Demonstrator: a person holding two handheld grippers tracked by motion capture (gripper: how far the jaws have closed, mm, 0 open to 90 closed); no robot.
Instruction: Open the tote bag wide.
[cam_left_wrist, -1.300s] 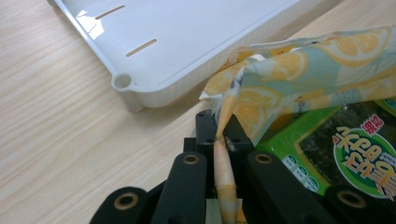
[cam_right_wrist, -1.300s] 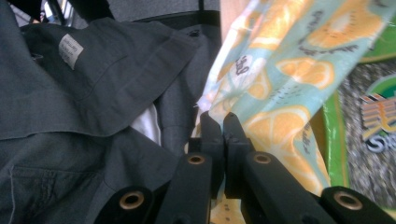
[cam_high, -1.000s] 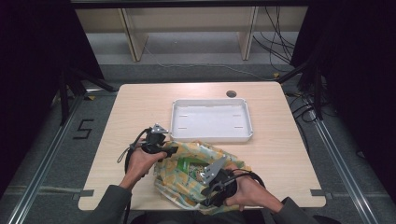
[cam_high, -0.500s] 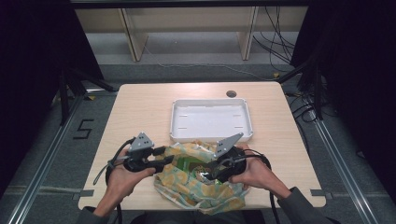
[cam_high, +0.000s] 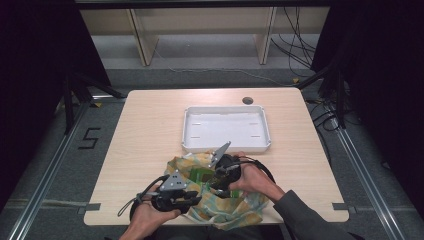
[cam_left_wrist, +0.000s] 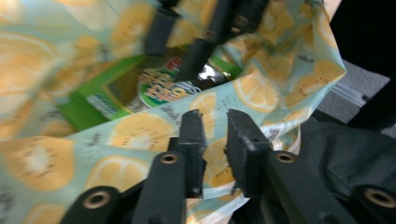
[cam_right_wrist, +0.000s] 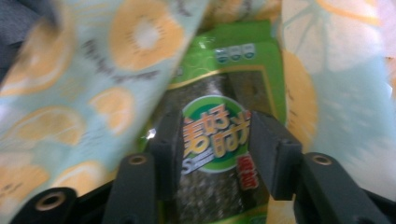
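A lemon-print cloth bag (cam_high: 235, 212) lies at the table's front edge, its mouth open. Inside it lies a green seaweed snack packet (cam_high: 199, 175), which I see close up in the right gripper view (cam_right_wrist: 229, 70). My right gripper (cam_right_wrist: 212, 130) reaches into the bag. Its jaws have just been opening and stand apart over the packet's label, not pressing it. My left gripper (cam_left_wrist: 215, 135) is at the bag's (cam_left_wrist: 46, 158) near rim. Its jaws have just been closing to a narrow gap with the cloth edge between them. From above, the left gripper (cam_high: 196, 197) is at the bag's front left and the right gripper (cam_high: 209, 181) over its mouth.
An empty white tray (cam_high: 225, 109) stands just behind the bag, mid-table. A round cable hole (cam_high: 247, 100) sits near the table's far edge. The person's sleeve (cam_high: 310, 220) comes in at the front right. Bare tabletop (cam_high: 145, 135) lies to the left.
The left hand slid toward the front and right, to the bag's near rim, and its jaws narrowed. The right hand moved left into the bag's mouth.
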